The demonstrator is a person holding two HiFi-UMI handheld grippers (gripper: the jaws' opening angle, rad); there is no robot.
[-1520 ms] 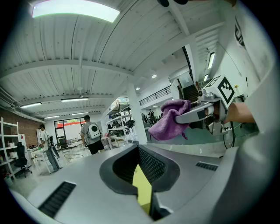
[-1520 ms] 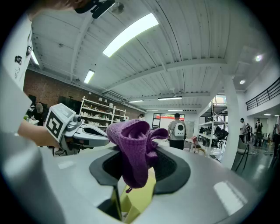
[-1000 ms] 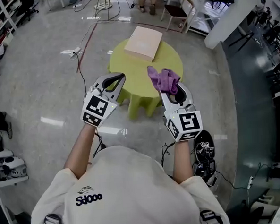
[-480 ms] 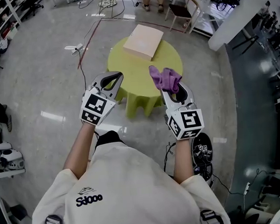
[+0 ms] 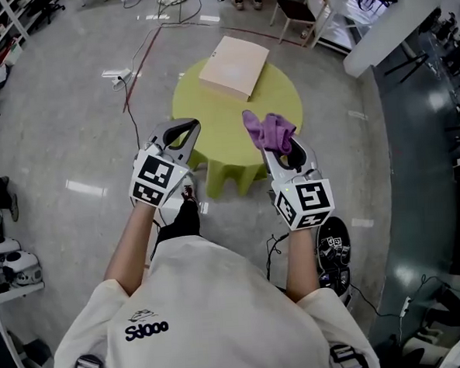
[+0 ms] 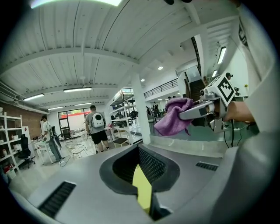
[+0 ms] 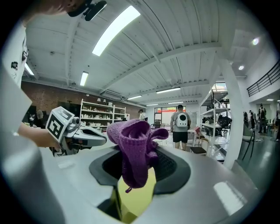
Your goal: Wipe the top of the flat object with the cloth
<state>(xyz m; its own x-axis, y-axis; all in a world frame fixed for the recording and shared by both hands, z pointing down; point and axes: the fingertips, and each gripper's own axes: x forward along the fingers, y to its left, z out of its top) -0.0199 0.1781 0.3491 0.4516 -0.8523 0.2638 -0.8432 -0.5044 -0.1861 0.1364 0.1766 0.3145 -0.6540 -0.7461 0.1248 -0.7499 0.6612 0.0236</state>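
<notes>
Change: table (image 5: 210, 118) and box (image 5: 234, 66) sit slightly nearer; wiping not begun.
Right gripper (image 5: 278, 141): clenched on cloth (image 5: 269, 130).
Left gripper (image 5: 181, 128): closed, empty.

Table (image 5: 210, 114) directly ahead of you, both grippers raised between you and it; in the head view their tips overlap its near edge.

Left gripper (image 5: 185, 128) on the left, right gripper (image 5: 277, 147) on the right, well apart and roughly level with each other.

Cloth (image 5: 269, 130) sits between the right gripper's jaws, bunched up over their tips (the left gripper view has it off to the right).

Flat object (image 5: 234, 66) lies on the far half of the table, ahead of the gap between the two grippers, apart from both.

Chair (image 5: 297, 16) behind the table, far right. Cable (image 5: 135, 92) on the floor, left of the table.
</notes>
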